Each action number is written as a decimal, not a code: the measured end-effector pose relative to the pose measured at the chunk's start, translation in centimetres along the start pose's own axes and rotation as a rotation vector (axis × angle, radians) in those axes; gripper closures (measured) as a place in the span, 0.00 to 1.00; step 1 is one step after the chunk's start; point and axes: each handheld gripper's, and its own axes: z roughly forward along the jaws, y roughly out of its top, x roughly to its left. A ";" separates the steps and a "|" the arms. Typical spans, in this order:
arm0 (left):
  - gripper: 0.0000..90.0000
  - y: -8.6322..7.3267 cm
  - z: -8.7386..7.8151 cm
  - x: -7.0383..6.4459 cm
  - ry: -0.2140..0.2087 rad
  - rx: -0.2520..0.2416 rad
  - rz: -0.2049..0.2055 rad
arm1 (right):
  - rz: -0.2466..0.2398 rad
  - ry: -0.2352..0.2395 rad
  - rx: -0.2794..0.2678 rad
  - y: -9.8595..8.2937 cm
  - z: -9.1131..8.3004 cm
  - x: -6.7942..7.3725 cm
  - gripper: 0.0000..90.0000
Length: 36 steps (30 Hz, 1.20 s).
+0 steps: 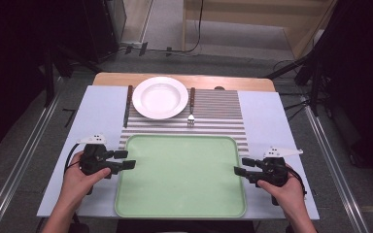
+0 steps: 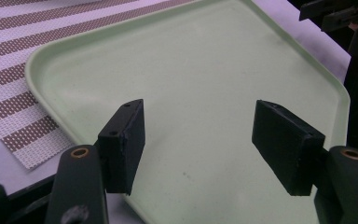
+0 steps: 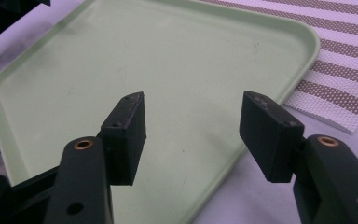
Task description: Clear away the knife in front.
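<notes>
A pale green tray (image 1: pixel 180 208) lies at the table's near middle with nothing on it. My left gripper (image 1: pixel 127 159) hovers at its left edge, open, jaws pointing right over the tray (image 2: pixel 200 60). At the tray's right edge my right gripper (image 1: pixel 240 166) is open too, pointing left over the tray (image 3: pixel 135 51). Both pairs of jaws hold nothing. Behind the tray, a white plate (image 1: pixel 160 97) rests on a striped placemat (image 1: pixel 223 109), with a knife (image 1: pixel 127 104) to its left and a fork (image 1: pixel 192 107) to its right.
A light blue sheet (image 1: pixel 99 114) covers most of the wooden table (image 1: pixel 184 80). Beyond the table are cables on the grey floor (image 1: pixel 194 51), dark stands at both sides and a wooden frame at the back.
</notes>
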 end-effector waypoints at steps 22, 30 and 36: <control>0.38 0.2 -0.4 0.3 0.015 -0.011 -0.050 | -0.008 0.004 0.017 0.0 0.3 -0.1 0.40; 0.38 1.5 -0.6 0.7 0.013 -0.019 -0.052 | -0.020 -0.001 0.026 0.1 0.5 -0.1 0.40; 0.38 2.7 -0.6 1.4 0.023 -0.010 -0.065 | -0.019 -0.006 0.032 0.1 0.6 -0.1 0.42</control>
